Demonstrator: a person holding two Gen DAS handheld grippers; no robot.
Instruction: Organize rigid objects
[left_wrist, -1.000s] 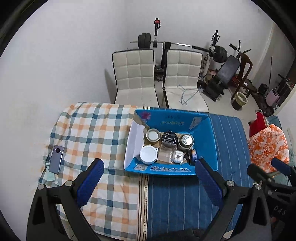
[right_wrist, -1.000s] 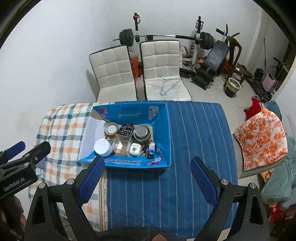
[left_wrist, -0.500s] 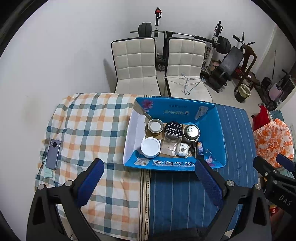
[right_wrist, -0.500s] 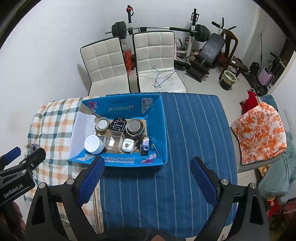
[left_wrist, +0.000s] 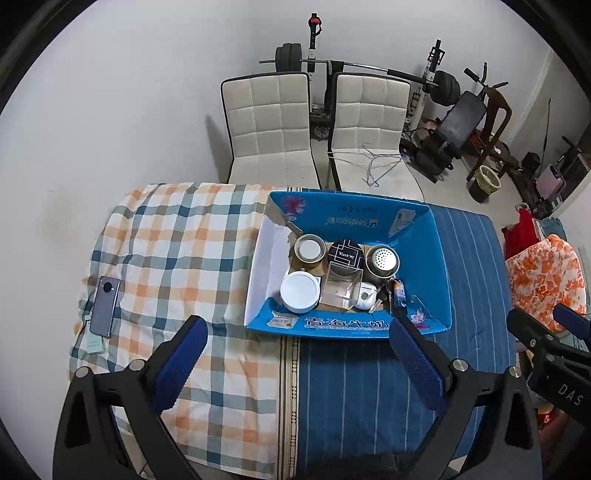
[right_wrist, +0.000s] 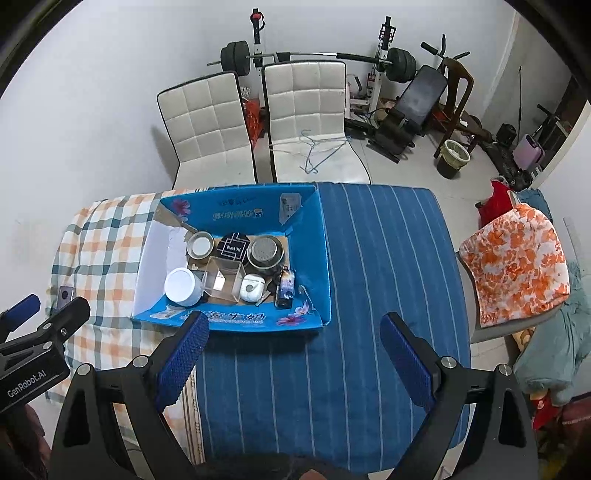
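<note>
A blue cardboard box (left_wrist: 436, 258) (right_wrist: 314, 251) sits in the middle of the table. Inside it are a white round jar (left_wrist: 300, 292) (right_wrist: 181, 286), a clear plastic case (left_wrist: 338, 291) (right_wrist: 225, 282), a black round tin (left_wrist: 345, 254) (right_wrist: 232, 249), a metal shaker with a holed lid (left_wrist: 382, 261) (right_wrist: 265, 253), a small tin with a white lid (left_wrist: 310, 250) (right_wrist: 200, 245), a white earbud case (left_wrist: 364, 295) (right_wrist: 252, 287) and a small dark bottle (left_wrist: 398, 298) (right_wrist: 285, 288). My left gripper (left_wrist: 297, 354) and my right gripper (right_wrist: 291, 350) hover high above the table's near side, both open and empty.
A purple phone (left_wrist: 104, 305) lies on the checked cloth at the table's left edge. Blue striped cloth (right_wrist: 384, 258) covers the right half. Two white chairs (left_wrist: 269, 125) (left_wrist: 369, 122) stand behind the table, gym gear beyond. An orange-flowered chair (right_wrist: 513, 266) stands to the right.
Both grippers have risen and pulled back a little, so the table and box show lower and further forward in each view. Nothing on the table has moved.
</note>
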